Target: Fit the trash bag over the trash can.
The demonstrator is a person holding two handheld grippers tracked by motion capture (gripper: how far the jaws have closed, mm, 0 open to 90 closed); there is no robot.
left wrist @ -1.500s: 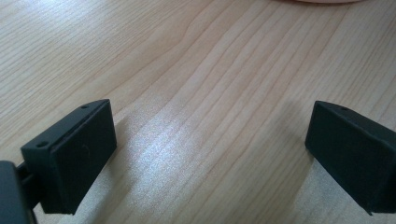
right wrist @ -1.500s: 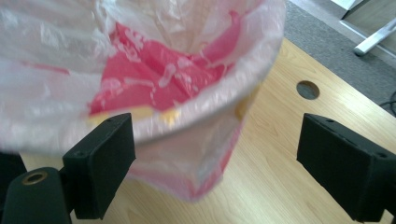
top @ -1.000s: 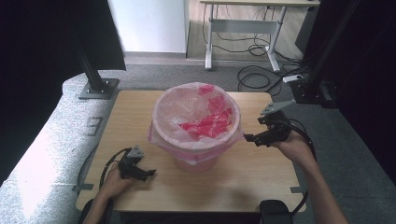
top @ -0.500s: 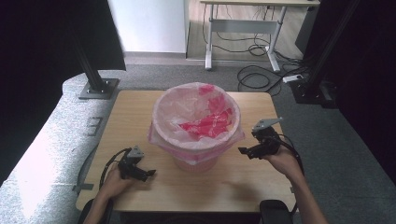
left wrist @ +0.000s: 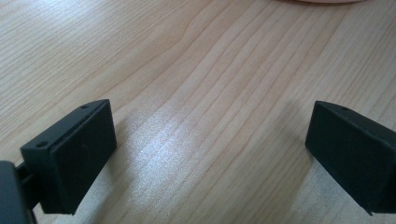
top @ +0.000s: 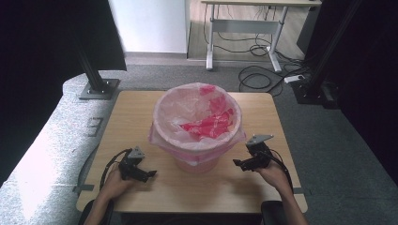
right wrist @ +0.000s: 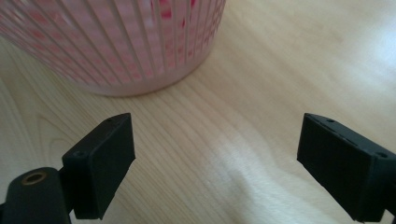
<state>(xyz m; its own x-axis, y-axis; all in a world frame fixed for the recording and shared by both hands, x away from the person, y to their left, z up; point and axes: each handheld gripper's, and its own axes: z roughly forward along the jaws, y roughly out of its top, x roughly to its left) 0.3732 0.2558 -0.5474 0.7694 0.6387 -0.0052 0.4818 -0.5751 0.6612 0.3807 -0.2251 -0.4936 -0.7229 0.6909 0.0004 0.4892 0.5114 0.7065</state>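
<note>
A pink slatted waste bin [top: 197, 136] lined with a translucent pink bag stands in the middle of the wooden table [top: 263, 187]; its slatted wall [right wrist: 121, 42] fills the upper left of the right gripper view. Red plastic lies inside the bag [top: 209, 124]. My right gripper [top: 240, 164] is low over the table to the right of the bin's base, open, with only bare wood between its jaws [right wrist: 215, 154]. My left gripper [top: 148, 174] rests near the front left of the table, open, its jaws wide apart over bare wood [left wrist: 210, 144].
The bag's rim [top: 155, 138] hangs over the bin's edge on all sides. Black stand bases [top: 96, 89] sit off the table's far corners. A desk with cables [top: 248, 51] stands on the floor behind. The table's front edge is close to both hands.
My right gripper has come down from beside the bin's rim to just above the table by the bin's base, and nearer the front edge. The left gripper has stayed put.
</note>
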